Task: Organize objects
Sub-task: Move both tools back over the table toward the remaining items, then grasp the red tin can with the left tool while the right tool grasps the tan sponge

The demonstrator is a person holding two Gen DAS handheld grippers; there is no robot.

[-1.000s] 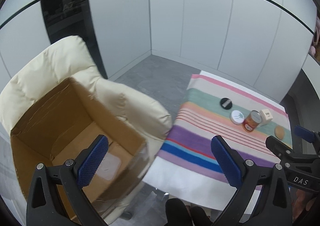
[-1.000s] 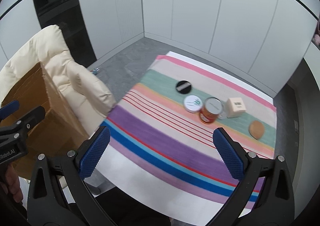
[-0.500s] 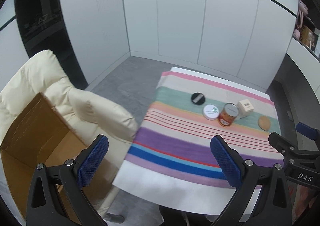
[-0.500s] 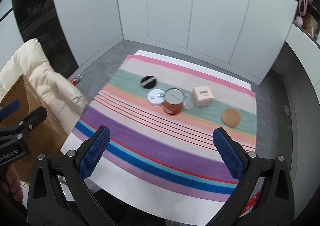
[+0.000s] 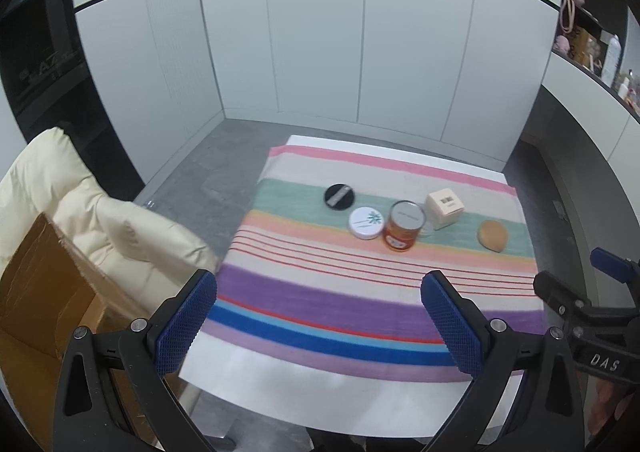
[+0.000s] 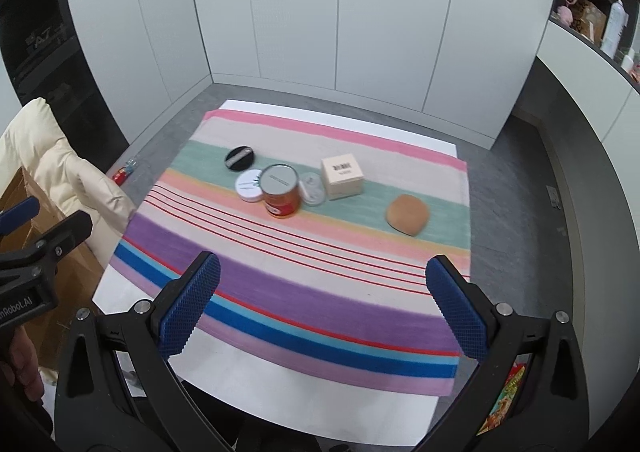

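Observation:
On the striped cloth (image 6: 280, 292) lie a black round compact (image 6: 239, 158), a white round tin (image 6: 250, 185), an orange can (image 6: 281, 190), a clear round lid (image 6: 312, 189), a cream box (image 6: 342, 177) and a tan sponge (image 6: 407, 214). The same row shows in the left wrist view: compact (image 5: 339, 196), tin (image 5: 365, 223), can (image 5: 404, 226), box (image 5: 444, 209), sponge (image 5: 493, 235). My left gripper (image 5: 318, 322) is open and empty over the cloth's near left edge. My right gripper (image 6: 322, 306) is open and empty over the cloth's near part.
An open cardboard box (image 5: 38, 292) rests on a cream padded chair (image 5: 108, 228) left of the table. White wall panels stand behind. Shelves with bottles and pink items (image 6: 592, 12) are at the far right. Grey floor surrounds the table.
Both grippers have swung right, from the cardboard box and chair toward the table. The objects now sit nearer the centre of both views. Both stay open.

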